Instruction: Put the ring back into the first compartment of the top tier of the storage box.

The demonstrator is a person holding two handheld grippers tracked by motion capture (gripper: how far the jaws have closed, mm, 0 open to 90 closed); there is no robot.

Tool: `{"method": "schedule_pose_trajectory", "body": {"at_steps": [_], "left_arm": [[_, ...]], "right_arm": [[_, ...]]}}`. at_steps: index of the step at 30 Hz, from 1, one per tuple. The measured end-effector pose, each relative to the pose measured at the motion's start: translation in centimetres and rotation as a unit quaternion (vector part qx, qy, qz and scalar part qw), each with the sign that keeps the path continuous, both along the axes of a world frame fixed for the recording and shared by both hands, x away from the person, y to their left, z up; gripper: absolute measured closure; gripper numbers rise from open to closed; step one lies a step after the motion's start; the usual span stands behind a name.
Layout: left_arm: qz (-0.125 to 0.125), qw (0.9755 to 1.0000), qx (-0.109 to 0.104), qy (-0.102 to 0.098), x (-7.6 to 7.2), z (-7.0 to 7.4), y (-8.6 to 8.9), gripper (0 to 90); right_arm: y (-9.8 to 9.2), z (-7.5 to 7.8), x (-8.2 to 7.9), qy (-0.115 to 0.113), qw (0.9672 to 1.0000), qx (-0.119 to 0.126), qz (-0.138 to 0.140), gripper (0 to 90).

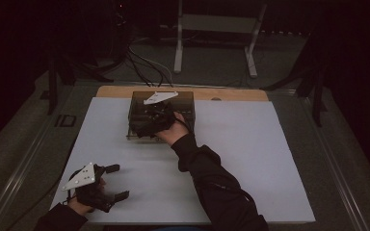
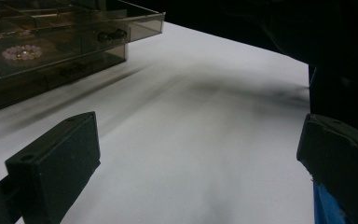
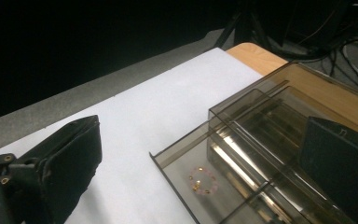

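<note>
Both hand-held grippers wide open, empty: right hand-held gripper [image 1: 147,126], left hand-held gripper [image 1: 117,182].

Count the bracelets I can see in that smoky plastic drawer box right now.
1: a pink bead bracelet lies in the pulled-out drawer of the box, below the open right gripper. The dark tinted walls may hide others in the remaining compartments.

A: Smoky brown clear plastic drawer box [image 1: 183,103]; pale pink bead bracelet [image 3: 203,180] with gold charm in the open drawer [image 3: 177,161].
B: White table sheet [image 1: 250,144], tan wooden edge [image 1: 241,94], black grippers.
</note>
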State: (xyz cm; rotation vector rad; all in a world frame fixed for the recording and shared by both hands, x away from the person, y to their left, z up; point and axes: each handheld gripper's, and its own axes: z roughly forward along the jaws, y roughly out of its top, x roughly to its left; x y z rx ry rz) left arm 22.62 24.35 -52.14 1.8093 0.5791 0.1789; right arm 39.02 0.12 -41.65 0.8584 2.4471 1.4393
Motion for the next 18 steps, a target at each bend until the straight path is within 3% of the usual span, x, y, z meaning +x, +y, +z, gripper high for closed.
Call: {"method": "schedule_pose_trajectory", "body": {"at_steps": [18], "left_arm": [[0.001, 1.0000, 0.005, 0.002, 0.0, -0.1, 0.0, 0.9]], "right_arm": [[-3.6, 0.1, 0.2, 0.003, 1.0000, -0.006, 0.000, 0.0]]}}
